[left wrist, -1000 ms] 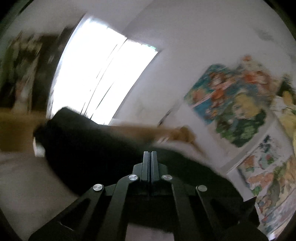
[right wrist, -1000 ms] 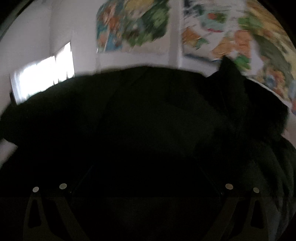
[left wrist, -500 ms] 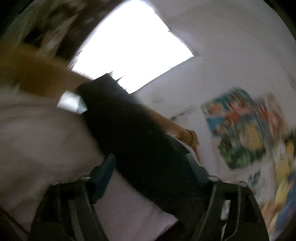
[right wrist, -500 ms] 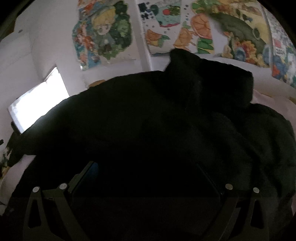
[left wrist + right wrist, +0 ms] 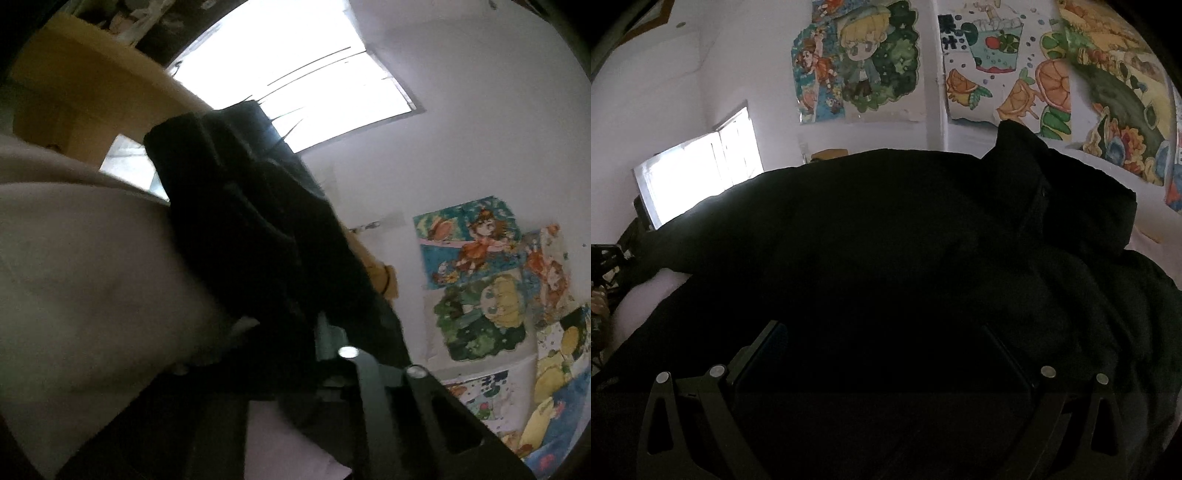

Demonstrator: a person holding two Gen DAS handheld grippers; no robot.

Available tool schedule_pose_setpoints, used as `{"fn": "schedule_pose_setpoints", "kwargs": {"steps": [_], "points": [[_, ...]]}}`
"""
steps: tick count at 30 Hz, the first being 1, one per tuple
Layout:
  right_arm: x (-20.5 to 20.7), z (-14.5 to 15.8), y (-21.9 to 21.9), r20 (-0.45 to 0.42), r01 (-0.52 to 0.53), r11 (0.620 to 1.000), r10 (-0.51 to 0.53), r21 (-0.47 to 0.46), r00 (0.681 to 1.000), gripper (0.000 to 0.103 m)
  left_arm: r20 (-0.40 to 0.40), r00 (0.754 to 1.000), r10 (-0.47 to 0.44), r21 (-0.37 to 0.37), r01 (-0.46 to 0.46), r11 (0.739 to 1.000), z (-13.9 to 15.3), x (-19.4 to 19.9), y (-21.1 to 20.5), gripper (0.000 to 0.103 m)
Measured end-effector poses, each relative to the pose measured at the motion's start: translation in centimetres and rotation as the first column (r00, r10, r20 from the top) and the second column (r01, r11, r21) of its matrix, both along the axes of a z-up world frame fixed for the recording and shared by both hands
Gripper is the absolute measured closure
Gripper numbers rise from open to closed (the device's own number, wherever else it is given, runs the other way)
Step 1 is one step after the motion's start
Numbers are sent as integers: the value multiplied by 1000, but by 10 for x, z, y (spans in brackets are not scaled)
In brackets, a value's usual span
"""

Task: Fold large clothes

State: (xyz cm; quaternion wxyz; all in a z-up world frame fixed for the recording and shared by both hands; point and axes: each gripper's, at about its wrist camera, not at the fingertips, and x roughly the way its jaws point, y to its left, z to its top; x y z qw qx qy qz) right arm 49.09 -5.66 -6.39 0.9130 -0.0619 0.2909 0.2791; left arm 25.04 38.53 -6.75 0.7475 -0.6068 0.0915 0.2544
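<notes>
One black garment (image 5: 886,240), one window (image 5: 698,177), several wall posters (image 5: 857,59).

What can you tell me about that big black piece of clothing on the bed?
The black garment is large, thick and soft-looking, perhaps fleece or knit. It lies bunched in deep folds on a pale sheet, one corner sticking up near the wall drawings. The left gripper is shut on one edge of it; the right gripper stands open with cloth heaped across its fingers.
</notes>
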Motion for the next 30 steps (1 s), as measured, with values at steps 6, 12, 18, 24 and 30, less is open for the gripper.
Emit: {"fn": "schedule_pose_setpoints", "kwargs": {"steps": [6, 12, 18, 24, 30], "points": [[-16, 16, -13, 23, 0, 1000, 0, -10, 1000, 0, 37, 999, -28, 308, 15, 951, 64, -2, -26, 101], [-32, 42, -47, 72, 68, 998, -68, -1, 995, 0, 5, 974, -227, 640, 171, 749, 156, 25, -96, 101], [-41, 57, -97, 52, 178, 982, -181, 55, 982, 0, -160, 889, -430, 805, 369, 464, 219, 67, -196, 101], [-66, 75, -155, 43, 258, 963, -262, 83, 964, 0, -301, 809, -505, 854, 465, 236, 230, 109, -295, 101], [-92, 87, -212, 61, 335, 938, -341, 90, 938, 0, -522, 631, -574, 792, 609, -49, 195, 153, -402, 101]]}}
